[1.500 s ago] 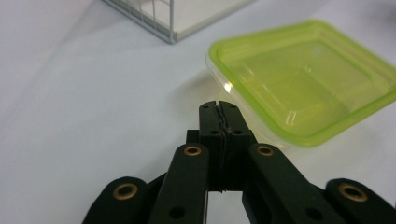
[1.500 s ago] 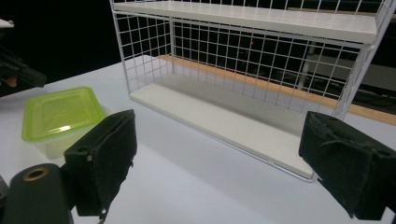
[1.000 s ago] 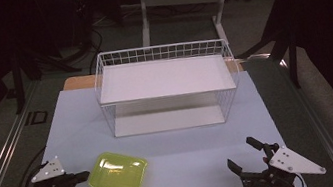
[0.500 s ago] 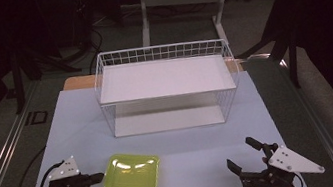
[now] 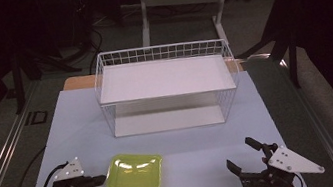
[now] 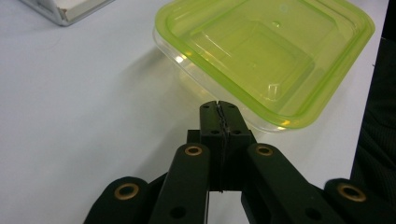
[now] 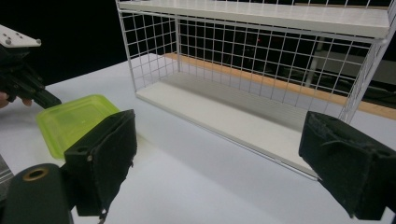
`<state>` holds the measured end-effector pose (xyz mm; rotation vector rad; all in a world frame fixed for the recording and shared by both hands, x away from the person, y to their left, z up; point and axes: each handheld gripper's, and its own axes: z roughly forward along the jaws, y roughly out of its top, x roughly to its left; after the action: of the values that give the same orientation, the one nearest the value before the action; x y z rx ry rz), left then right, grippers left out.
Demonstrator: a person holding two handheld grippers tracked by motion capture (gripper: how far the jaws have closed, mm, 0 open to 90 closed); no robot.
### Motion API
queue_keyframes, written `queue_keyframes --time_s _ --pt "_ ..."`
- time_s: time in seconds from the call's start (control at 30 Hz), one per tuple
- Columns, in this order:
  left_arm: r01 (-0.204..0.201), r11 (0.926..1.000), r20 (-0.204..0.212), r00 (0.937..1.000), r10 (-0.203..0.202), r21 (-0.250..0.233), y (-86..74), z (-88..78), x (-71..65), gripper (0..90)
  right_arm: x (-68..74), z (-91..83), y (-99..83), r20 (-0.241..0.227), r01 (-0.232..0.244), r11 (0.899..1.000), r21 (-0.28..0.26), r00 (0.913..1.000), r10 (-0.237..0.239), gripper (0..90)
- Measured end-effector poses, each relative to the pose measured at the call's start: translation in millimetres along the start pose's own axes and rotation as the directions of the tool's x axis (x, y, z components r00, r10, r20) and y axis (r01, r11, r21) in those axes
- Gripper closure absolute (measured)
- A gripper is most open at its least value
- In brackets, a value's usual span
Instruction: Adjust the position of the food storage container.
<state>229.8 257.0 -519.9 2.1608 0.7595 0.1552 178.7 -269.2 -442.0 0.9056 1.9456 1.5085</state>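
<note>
A shallow yellow-green plastic container lies flat on the pale table near the front, left of centre. My left gripper is shut with nothing between its jaws, and its tips rest against the container's left edge. In the left gripper view the closed tips meet the container at its rim. My right gripper stands open near the front right, with nothing between its jaws. In the right gripper view its pads frame the container and the left gripper.
A white wire rack with two white shelves stands at the middle back of the table; its lower shelf opens toward me. Dark floor, cables and stand legs surround the table.
My left gripper has moved to the right and the container has slid right with it, turning to lie squarer to the table edge. The right gripper has stayed put.
</note>
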Motion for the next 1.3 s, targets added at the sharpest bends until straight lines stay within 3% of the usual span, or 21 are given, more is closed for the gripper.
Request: queue_keyframes --time_s 0.2,0.43,0.7,1.0,1.3 --pt "-0.017 0.9997 0.024 0.9996 0.016 0.018 8.9 12.7 -7.9 90.0 -0.6 1.0 -0.5 -0.002 0.0 1.0 0.003 1.0 0.0 11.7" --pt "-0.05 0.9969 0.06 0.9971 0.047 0.061 20.0 39.3 -23.6 90.0 0.1 1.0 -0.4 -0.008 -0.001 1.0 0.004 1.0 0.001 11.6" --pt "-0.021 0.9985 0.079 0.9967 0.017 0.051 34.1 57.6 -22.7 90.0 0.1 0.8 -0.5 -0.012 -0.004 1.0 0.003 0.9999 0.004 11.7" --pt "-0.045 0.9965 0.109 0.9934 0.037 0.07 48.3 80.5 -28.8 90.0 -0.8 1.1 -1.3 -0.016 -0.01 1.0 0.006 0.9998 0.01 11.7" --pt "-0.04 0.9977 0.133 0.9906 0.032 0.055 59.2 95.7 -32.7 90.0 -0.3 0.6 -2.1 -0.02 -0.005 1.0 0.009 0.9998 0.005 11.7"
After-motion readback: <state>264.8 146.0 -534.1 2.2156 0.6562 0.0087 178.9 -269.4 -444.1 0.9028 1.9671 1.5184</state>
